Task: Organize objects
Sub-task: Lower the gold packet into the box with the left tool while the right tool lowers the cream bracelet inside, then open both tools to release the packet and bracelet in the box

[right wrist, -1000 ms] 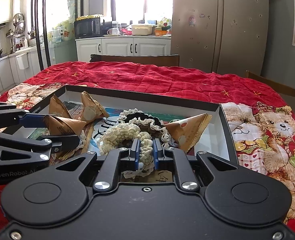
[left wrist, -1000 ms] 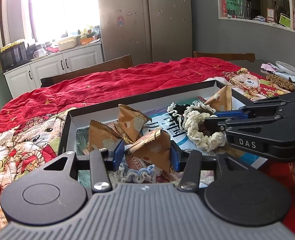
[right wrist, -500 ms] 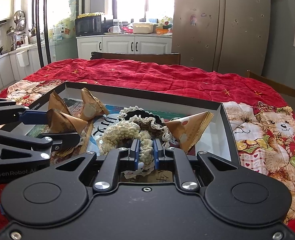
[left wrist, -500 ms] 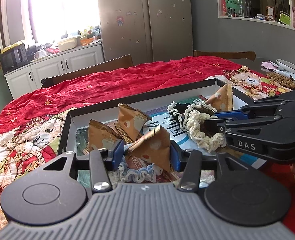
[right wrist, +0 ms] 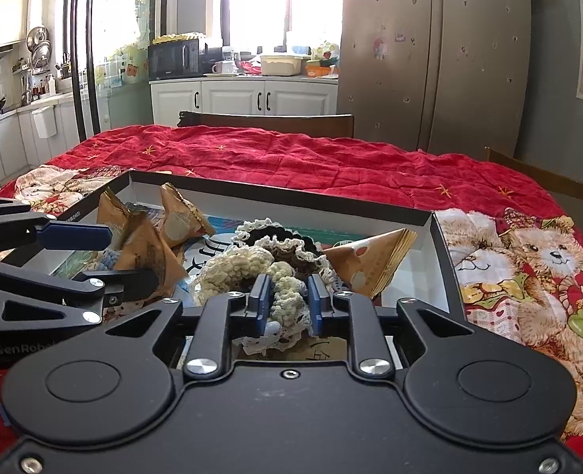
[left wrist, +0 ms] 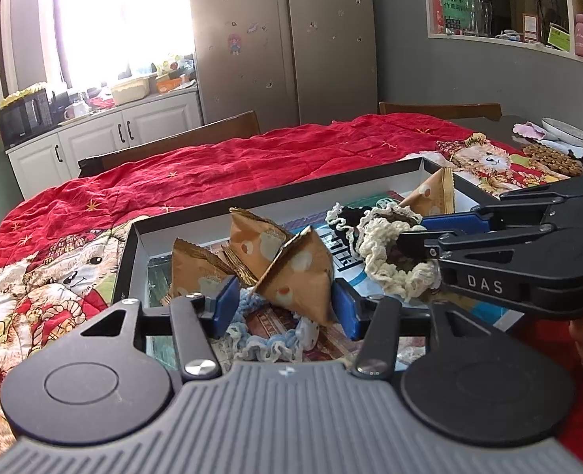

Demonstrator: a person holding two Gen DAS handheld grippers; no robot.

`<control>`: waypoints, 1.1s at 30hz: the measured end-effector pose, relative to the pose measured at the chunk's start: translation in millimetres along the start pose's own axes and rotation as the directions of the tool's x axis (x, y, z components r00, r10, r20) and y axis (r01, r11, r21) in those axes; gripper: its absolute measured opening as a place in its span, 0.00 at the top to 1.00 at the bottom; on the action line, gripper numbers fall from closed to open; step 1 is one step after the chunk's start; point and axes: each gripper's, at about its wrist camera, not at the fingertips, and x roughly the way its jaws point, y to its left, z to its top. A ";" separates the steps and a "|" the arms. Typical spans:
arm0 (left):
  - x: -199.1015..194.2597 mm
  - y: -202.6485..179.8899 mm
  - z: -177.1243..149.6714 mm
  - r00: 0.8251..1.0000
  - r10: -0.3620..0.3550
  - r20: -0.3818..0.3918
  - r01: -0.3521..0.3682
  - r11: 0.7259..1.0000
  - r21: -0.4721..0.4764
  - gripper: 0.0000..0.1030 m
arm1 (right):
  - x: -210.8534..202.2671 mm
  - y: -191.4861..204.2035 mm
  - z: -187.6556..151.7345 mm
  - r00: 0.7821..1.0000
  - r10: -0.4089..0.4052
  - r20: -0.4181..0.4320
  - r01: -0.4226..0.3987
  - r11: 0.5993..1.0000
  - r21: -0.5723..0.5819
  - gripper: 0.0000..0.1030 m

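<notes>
A shallow black-rimmed box [left wrist: 275, 193] [right wrist: 283, 195] sits on the red quilt. My left gripper [left wrist: 283, 304] is shut on a brown triangular snack packet [left wrist: 299, 272] over the box's left part; the packet also shows in the right wrist view [right wrist: 145, 252]. Two more packets [left wrist: 196, 268] [left wrist: 252, 237] stand behind it, and one [left wrist: 433, 197] [right wrist: 370, 260] leans in the right corner. My right gripper [right wrist: 287, 304] holds a cream crocheted scrunchie [right wrist: 287, 296] [left wrist: 386, 264], jaws wider than before. A dark scrunchie [right wrist: 279, 241] and a blue one [left wrist: 267, 339] lie in the box.
The red quilt [right wrist: 291, 158] with teddy bear panels [right wrist: 528, 260] covers the table. Wooden chairs [right wrist: 267, 122] stand at the far side. A plate and snacks [left wrist: 556, 154] lie at the far right. Kitchen cabinets and a fridge are behind.
My right gripper's jaws have opened wider around the cream scrunchie. My left gripper has lifted and tilted the packet slightly. Both grippers stay over the box.
</notes>
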 end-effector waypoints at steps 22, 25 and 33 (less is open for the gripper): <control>-23.7 -5.5 4.8 0.998 -0.002 0.055 0.002 1.000 0.006 0.22 | -30.5 0.0 6.2 0.996 0.017 0.091 -0.018 1.000 0.005 0.66; -36.0 -6.1 6.1 0.997 -0.006 0.081 0.006 1.000 0.005 0.20 | -40.3 -0.8 8.6 0.994 0.026 0.107 -0.027 1.000 0.008 0.65; -71.3 -8.8 9.8 0.990 -0.011 0.142 0.011 1.000 0.000 0.16 | -65.3 1.6 11.7 0.990 0.053 0.129 -0.053 0.999 -0.002 0.61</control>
